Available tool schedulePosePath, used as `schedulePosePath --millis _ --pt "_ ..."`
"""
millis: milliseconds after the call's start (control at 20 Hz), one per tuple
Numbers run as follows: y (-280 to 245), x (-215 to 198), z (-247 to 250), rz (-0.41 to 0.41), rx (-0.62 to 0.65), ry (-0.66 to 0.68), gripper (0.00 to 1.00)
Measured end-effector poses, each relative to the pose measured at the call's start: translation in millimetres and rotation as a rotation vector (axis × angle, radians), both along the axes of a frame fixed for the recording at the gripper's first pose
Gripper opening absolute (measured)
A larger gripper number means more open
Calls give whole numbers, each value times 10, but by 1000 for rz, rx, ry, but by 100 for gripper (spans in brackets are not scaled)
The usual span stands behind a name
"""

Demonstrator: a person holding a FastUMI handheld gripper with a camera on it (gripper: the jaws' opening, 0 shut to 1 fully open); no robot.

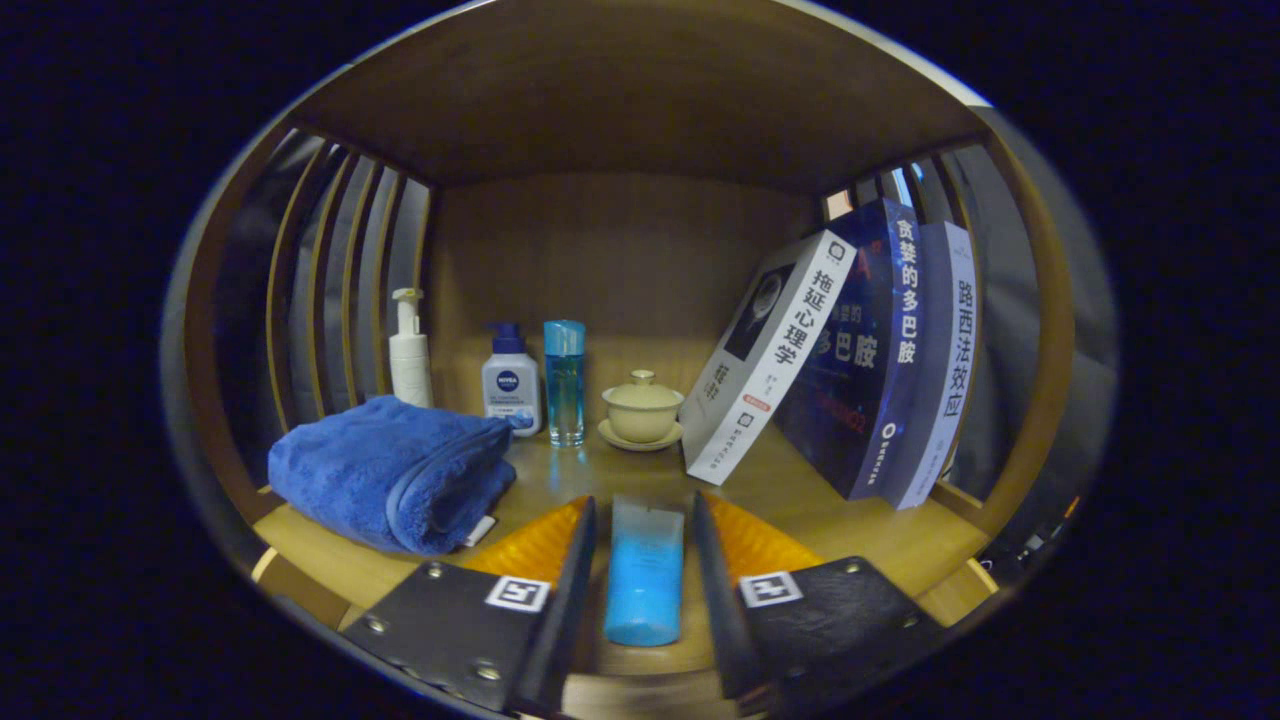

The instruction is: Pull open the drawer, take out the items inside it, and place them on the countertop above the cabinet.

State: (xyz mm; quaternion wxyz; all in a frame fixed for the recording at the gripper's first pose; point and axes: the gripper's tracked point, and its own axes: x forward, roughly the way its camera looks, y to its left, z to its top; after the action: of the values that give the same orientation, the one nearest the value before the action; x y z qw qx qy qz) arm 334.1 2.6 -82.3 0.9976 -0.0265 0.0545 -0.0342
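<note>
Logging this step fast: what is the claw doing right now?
Claw: a blue tube lies between its fingers with gaps either side, so open, not gripping.

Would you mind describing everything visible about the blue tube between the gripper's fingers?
The blue tube is a soft-looking squeeze tube, pale and translucent at its flat far end and deepening to solid bright blue toward the near end. It lies lengthwise between the fingers of the gripper, over the wooden countertop. Gaps show on both sides, so the fingers appear open rather than pressing it.
</note>
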Motion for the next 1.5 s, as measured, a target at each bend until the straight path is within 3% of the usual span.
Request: schedulePosePath --millis 50,100,300,800,1000,1500 --pt "-17 -16 17 0 1 -2 68" --pt "-3 -61 34 4 7 4 68" --pt "-28 -298 166 16 -19 -9 100" --pt "41 -1319 495 90 -133 -61 99" --pt "106 -1921 488 119 -93 -66 99" --pt "-120 -2971 279 60 -88 -112 98"
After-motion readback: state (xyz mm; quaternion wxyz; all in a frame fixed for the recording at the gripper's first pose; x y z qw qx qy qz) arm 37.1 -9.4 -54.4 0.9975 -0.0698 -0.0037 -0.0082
